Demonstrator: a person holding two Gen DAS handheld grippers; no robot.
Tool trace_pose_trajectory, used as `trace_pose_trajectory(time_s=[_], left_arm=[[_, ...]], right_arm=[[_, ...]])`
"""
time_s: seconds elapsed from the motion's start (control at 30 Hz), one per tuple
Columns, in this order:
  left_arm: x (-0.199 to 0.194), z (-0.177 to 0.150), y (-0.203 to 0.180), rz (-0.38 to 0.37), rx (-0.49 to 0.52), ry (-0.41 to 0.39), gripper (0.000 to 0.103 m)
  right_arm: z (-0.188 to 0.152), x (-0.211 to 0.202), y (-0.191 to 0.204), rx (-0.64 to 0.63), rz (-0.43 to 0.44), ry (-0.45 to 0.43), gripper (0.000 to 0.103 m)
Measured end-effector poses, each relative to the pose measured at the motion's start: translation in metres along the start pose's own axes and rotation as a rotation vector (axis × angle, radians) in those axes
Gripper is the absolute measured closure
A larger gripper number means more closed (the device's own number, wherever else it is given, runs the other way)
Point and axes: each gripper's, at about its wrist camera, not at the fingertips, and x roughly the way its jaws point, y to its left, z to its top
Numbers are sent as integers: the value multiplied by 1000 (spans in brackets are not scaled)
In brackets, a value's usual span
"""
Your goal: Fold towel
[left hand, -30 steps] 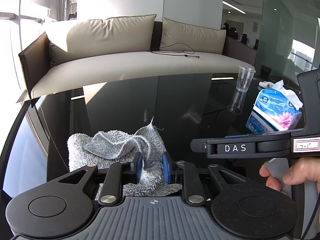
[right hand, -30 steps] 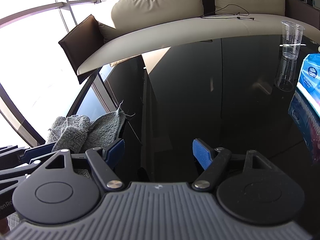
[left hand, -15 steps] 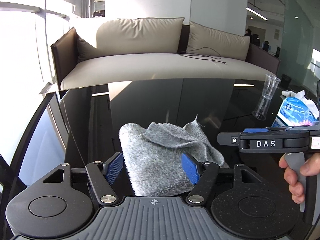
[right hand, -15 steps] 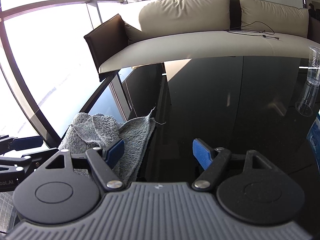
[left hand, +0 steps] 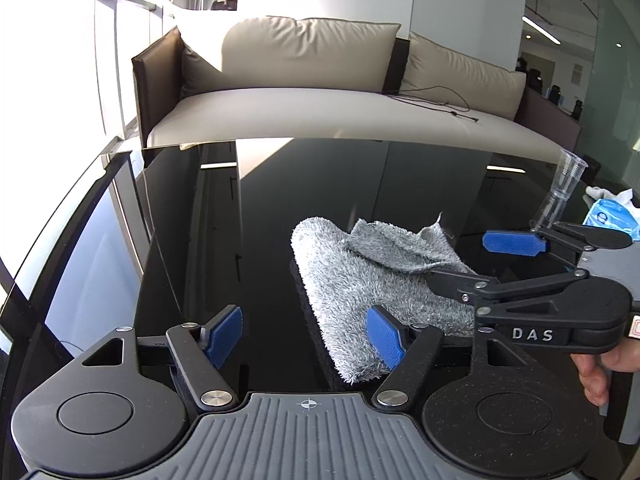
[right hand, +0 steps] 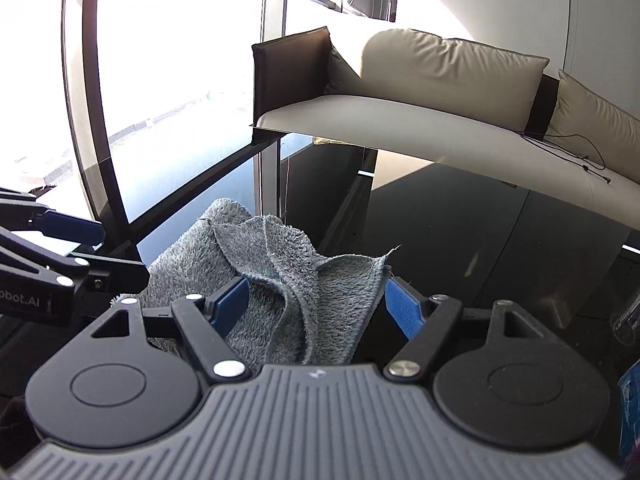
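Note:
A grey fluffy towel lies bunched in loose folds on the glossy black table. My left gripper is open and empty, just left of the towel, its right pad beside the towel's near edge. My right gripper is open, with the towel lying between its blue pads and a raised corner by the right pad. In the left wrist view the right gripper reaches over the towel from the right. In the right wrist view the left gripper shows at far left.
A clear plastic cup and a blue tissue pack stand at the table's right side. A beige sofa with a black cable on it runs behind the table's far edge. Tall windows are to the left.
My left gripper has let go of the towel, opened and shifted left. My right gripper has moved left over the towel, which now lies between its open pads.

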Motion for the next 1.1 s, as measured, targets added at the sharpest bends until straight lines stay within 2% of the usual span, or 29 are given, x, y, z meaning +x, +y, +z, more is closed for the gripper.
trace_pose_trajectory(time_s=[0.03,0.17,0.27,0.43,0.73,0.8,0.93,1.1], left_arm=[[0,0,0,-1,2,1,38],[1,-1,-2,-5,6,6,38],[2,-1,-3,-5,7,6,38],[4,-2,-5,-7,11,9,38],[6,-3,-5,-5,15,14,38],[6,-4,-5,-5,16,15,38],[6,-4,-6,-7,20,12,38],[7,-3,-5,-8,19,12,38]], right_arm=[[0,2,1,-6,2,-1,28],[-1,10,-1,11,19,30,60],[-3,12,-4,31,21,32,72],[-1,7,-16,134,17,-5,75],[-5,15,-38,251,-78,33,77],[-5,17,-42,275,-66,38,77],[-1,17,-37,251,-32,13,77],[7,20,-28,178,-32,-16,77]])
